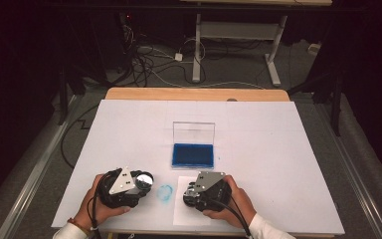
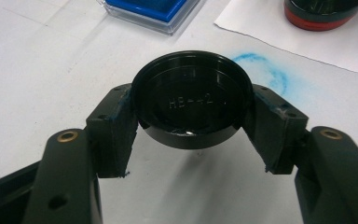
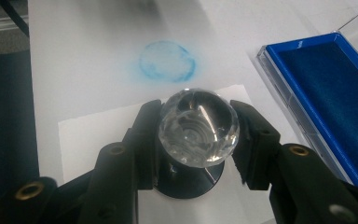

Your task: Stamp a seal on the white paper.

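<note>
Stamp and its cap held apart over the desk

The left hand-held gripper (image 2: pixel 191 126) is clamped on a round black cap (image 2: pixel 192 98); the right hand-held gripper (image 3: pixel 195 140) is clamped on a stamp (image 3: pixel 198 127) with a clear knob, standing on a white paper sheet (image 3: pixel 98 133), near a blue ink smudge (image 3: pixel 167 61) and the open blue ink pad (image 3: pixel 328 88).

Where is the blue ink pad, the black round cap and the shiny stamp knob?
blue ink pad (image 1: pixel 193 155), high view, middle of the blue felt.
black round cap (image 2: pixel 191 99), left gripper view, inside face with raised letters.
clear stamp knob (image 3: pixel 198 127), right gripper view, top of the faceted knob.
</note>
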{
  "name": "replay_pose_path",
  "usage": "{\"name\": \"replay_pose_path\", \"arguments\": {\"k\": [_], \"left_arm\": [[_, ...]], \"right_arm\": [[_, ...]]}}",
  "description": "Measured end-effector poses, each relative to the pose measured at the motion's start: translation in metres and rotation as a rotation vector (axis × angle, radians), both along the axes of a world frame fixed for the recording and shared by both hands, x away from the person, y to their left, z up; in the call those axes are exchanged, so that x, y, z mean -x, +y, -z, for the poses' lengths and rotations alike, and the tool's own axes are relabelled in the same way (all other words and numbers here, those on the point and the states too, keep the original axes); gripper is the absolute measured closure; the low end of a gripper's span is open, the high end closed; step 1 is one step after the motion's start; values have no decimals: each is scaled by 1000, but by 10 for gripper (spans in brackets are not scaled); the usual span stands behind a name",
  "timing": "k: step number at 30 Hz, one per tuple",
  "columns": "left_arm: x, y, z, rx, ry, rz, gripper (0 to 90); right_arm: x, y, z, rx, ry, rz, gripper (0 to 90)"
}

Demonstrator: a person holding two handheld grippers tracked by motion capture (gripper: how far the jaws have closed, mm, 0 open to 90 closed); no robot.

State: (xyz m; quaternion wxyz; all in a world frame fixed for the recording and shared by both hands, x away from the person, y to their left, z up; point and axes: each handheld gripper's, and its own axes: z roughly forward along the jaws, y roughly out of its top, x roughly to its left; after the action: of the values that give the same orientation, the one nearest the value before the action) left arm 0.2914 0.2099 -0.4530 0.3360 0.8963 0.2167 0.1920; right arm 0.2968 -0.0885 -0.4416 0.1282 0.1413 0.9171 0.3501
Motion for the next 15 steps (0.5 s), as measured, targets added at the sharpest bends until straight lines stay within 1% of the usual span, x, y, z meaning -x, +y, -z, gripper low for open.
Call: {"name": "replay_pose_path", "arguments": {"k": [8, 12, 15], "left_arm": [[0, 0, 1, 1, 2, 2, 363], [0, 0, 1, 1, 3, 2, 362], [0, 0, 0, 2, 3, 2, 362]], "right_arm": [[3, 0, 1, 7, -24, 1, 570], [3, -1, 2, -4, -25, 5, 570], [2, -2, 2, -17, -12, 5, 569]]}}
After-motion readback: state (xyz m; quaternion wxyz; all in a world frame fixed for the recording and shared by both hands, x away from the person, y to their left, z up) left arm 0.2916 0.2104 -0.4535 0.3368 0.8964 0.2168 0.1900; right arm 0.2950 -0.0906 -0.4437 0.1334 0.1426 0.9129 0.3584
